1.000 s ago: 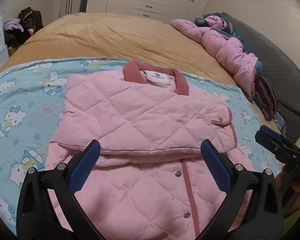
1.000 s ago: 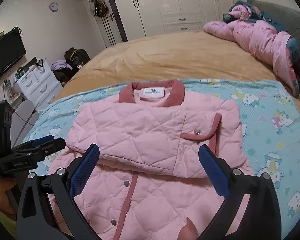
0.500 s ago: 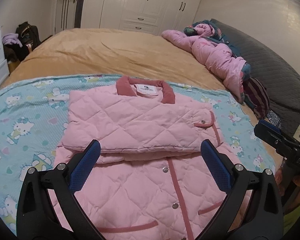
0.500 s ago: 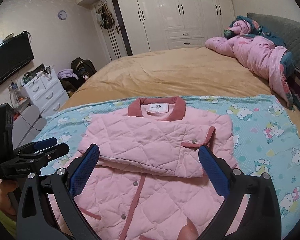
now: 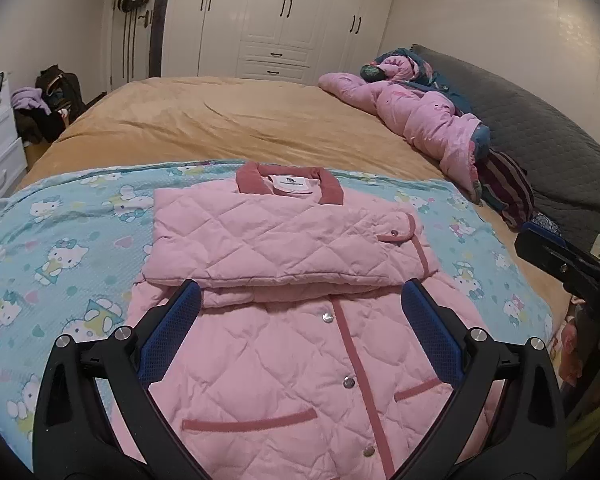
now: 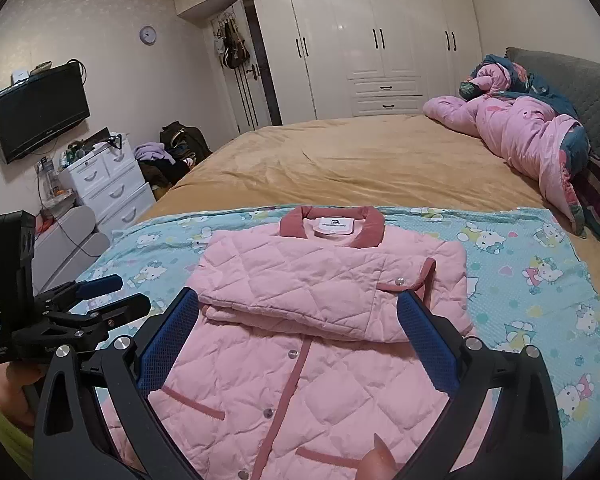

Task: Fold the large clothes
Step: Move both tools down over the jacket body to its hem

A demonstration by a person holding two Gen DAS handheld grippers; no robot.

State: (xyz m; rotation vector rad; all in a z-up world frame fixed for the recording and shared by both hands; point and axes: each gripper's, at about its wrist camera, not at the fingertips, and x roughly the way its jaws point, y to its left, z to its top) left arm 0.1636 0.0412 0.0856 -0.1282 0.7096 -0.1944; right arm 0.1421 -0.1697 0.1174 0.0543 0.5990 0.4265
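A pink quilted jacket point(image 5: 292, 328) with a dark pink collar lies flat on a blue cartoon-print blanket point(image 5: 60, 248) on the bed; it also shows in the right wrist view point(image 6: 300, 364). Both sleeves are folded across the chest. My left gripper point(image 5: 298, 300) is open and empty, raised above the jacket's lower half. My right gripper point(image 6: 298, 304) is open and empty, above the same part. Each gripper shows at the edge of the other's view: the right one at the right point(image 5: 560, 264), the left one at the left point(image 6: 100, 296).
The tan bed cover point(image 5: 228, 120) stretches behind the blanket. A bunched pink quilt point(image 5: 420, 120) lies along the dark headboard point(image 5: 540, 132) at the right. White drawers point(image 6: 108, 184), a TV point(image 6: 40, 108) and wardrobes point(image 6: 372, 52) stand beyond the bed.
Both grippers have pulled back and risen from the jacket, still open. More of the jacket's lower half, with its pockets, is now in view.
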